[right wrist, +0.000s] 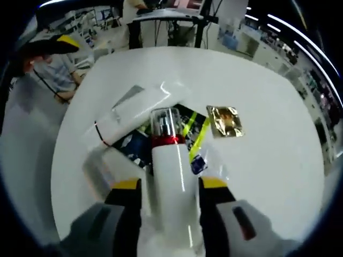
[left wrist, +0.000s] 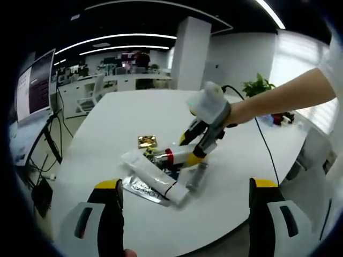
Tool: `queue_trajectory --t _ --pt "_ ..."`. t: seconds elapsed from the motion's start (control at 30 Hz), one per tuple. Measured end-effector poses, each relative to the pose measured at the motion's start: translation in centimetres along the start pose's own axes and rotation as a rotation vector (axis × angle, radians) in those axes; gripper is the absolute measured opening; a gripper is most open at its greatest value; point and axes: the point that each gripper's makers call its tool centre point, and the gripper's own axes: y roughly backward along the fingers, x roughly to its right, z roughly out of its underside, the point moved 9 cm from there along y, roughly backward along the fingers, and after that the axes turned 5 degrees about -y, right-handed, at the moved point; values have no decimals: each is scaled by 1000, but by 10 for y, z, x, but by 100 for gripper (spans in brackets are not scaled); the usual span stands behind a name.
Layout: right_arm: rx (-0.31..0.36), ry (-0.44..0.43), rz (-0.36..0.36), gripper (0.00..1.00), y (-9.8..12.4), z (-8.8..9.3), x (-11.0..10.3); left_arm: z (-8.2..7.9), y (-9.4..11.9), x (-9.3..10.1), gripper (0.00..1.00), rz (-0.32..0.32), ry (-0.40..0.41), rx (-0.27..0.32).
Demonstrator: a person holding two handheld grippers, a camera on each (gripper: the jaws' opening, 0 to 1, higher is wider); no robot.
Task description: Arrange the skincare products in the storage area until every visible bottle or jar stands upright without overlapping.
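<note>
1. Risk of slip. The right claw [right wrist: 170,191] has its two yellow-tipped jaws set against the sides of a white bottle [right wrist: 170,176] with a red band and a clear cap. The body is smooth and glossy; if tilted upright under light pressure, it could slide out and roll across the worktop [right wrist: 268,176].
2. Risk of disturbance. The bottle lies over a pile: a white tube [right wrist: 136,113], dark sachets [right wrist: 134,147] and clear wrapping just beside it. Lifting could drag these along (the gold packet [right wrist: 225,120] lies slightly apart and seems safe).
3. Risk of toppling. Set down on the clutter, not on bare worktop, the bottle would likely fall again.
4. Right hand pose. In the left gripper view the right claw [left wrist: 195,155] reaches down from the person's outstretched forearm [left wrist: 284,93], angled onto the pile at the worktop's middle.
5. Left claw [left wrist: 185,201]. Jaws spread wide, holding nothing, poised short of the white tube [left wrist: 153,174].
</note>
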Motion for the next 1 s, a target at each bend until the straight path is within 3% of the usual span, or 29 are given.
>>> queue_trajectory --t 0.17,0.63,1.0 --pt "-18 48 -6 35 -6 -10 2 1 1 -2 96 -6 2 -7" --pt "-91 57 -23 29 -11 -12 6 1 2 -3 95 -12 1 -9" --pt "-69 77 -38 28 -2 -8 1 -4 3 -1 96 -9 -16 0"
